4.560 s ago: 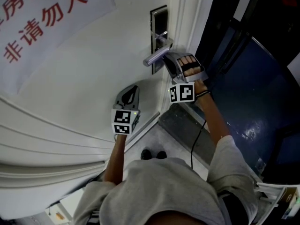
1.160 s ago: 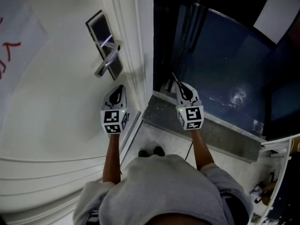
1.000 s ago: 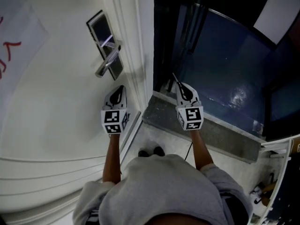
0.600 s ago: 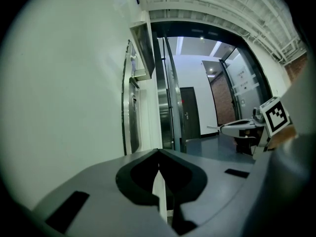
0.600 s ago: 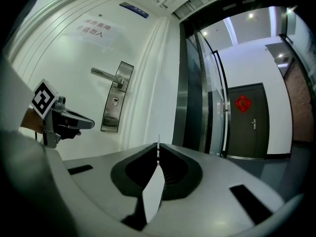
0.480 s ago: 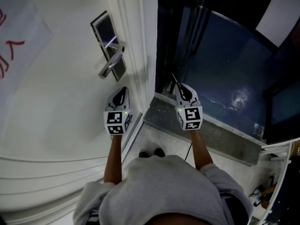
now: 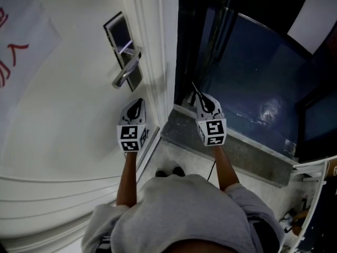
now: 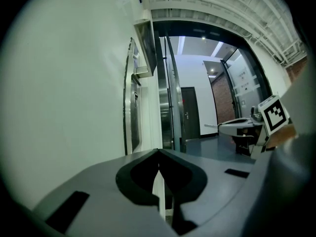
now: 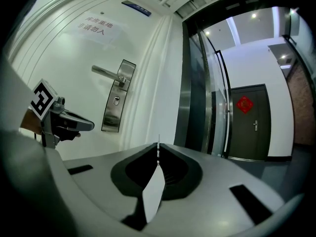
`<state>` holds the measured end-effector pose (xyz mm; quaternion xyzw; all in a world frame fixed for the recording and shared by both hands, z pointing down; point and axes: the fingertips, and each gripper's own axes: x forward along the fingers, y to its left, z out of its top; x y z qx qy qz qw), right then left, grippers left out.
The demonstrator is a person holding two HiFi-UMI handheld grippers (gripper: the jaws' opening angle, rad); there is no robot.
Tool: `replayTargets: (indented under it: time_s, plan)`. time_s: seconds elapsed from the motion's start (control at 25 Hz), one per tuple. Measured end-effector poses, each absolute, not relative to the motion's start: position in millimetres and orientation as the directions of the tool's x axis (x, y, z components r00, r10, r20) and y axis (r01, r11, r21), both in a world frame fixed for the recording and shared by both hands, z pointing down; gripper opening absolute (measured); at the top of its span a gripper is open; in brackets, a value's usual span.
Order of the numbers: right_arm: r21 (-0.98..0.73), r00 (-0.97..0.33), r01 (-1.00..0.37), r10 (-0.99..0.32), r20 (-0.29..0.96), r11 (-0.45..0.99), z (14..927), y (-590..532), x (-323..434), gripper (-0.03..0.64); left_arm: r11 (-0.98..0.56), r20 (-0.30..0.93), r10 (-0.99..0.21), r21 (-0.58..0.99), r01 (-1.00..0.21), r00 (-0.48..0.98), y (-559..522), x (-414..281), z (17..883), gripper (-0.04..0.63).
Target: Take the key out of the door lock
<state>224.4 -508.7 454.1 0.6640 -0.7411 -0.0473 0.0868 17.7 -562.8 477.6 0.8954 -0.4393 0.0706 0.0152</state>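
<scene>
KEY CLEAR OF THE DOOR: My right claw [image 7: 203, 99] is clamped on a thin sliver of metal that I take to be the key [image 7: 195, 89]. It juts from the pinched tips toward 11 o'clock, in front of the open doorway and its stone sill [image 7: 237, 146]. From that claw's own camera the lock plate [image 9: 118, 97] sits at 10 o'clock, near but not touching. Its keyhole [image 9: 116, 100] looks bare (it is small in the picture, so I would not swear to it). The lever handle [image 7: 126, 70] sticks out above the keyhole, untouched.

My left claw [image 7: 137, 102] is closed on nothing, its tips pressed together. It is parked just beside the white door [image 7: 68, 115], with the lock at its 12 o'clock. I judge it is kept there out of the way, since the pull needs only one claw.

Holding the key tightly by its very end makes sense for so slim a thing, because a slack pinch could let it slide out and drop onto the sill. By my reading the removal itself is done, and what remains is to carry the key off or hand it over.
</scene>
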Motion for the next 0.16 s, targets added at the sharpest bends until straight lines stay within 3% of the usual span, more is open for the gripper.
replayTargets:
  time_s: [0.16]
  plan:
    - [0.189,-0.107,-0.975,-0.992,0.071,0.118,454.5,-509.3,223.2,0.029,-0.614,0.143,-0.783,-0.031,-0.788,0.605,-562.2,17.4,479.1,0.018]
